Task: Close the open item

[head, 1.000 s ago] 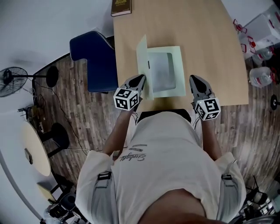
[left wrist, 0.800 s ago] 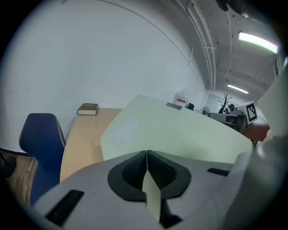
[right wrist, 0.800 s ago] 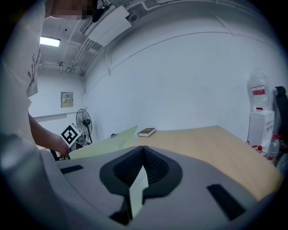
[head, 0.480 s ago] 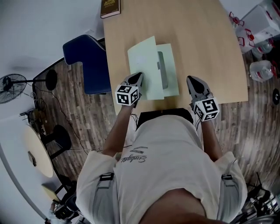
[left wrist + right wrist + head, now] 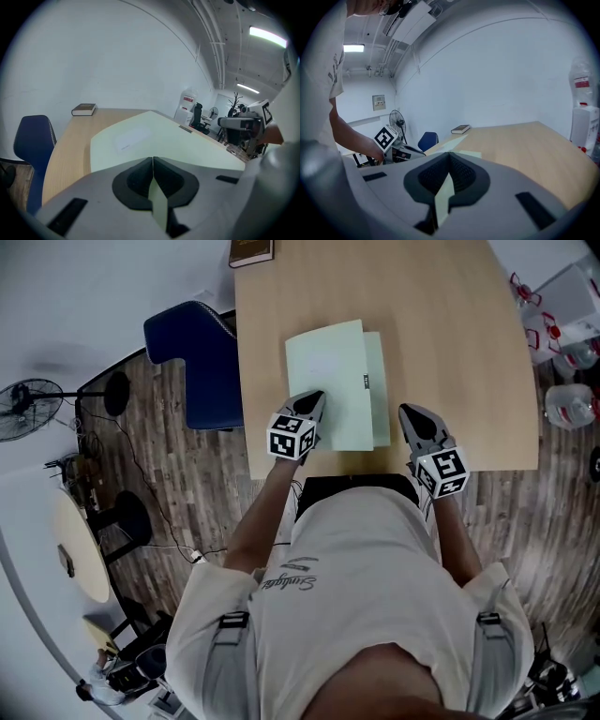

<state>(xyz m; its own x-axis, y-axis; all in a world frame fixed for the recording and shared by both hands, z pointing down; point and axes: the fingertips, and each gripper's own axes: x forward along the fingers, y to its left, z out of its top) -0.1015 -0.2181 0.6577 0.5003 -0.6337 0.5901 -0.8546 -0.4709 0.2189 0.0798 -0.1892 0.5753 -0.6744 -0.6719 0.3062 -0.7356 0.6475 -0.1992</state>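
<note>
Head view: the pale green folder [image 5: 333, 381] is lying on the table [image 5: 450, 352], its base peeking out along its right edge. The left gripper [image 5: 312, 401] is touching the folder's near left corner.

Left gripper view: the jaws are pressing together, gripping nothing clearly. The cover [image 5: 154, 136] is sloping, so it is probably risking springing open.

Right gripper view: the right gripper [image 5: 450, 157], clenched and empty, is idling right of the folder. Unsteadied, the folder could skid.

Baggy off-white tee [image 5: 347, 559] with a dark script print on it, short sleeves, grey straps [image 5: 222, 652] with buckles over both shoulders. The left gripper [image 5: 314, 396] and right gripper [image 5: 410, 410] are grey with black pads [image 5: 136, 180], each carrying a black-and-white marker cube [image 5: 292, 436]
</note>
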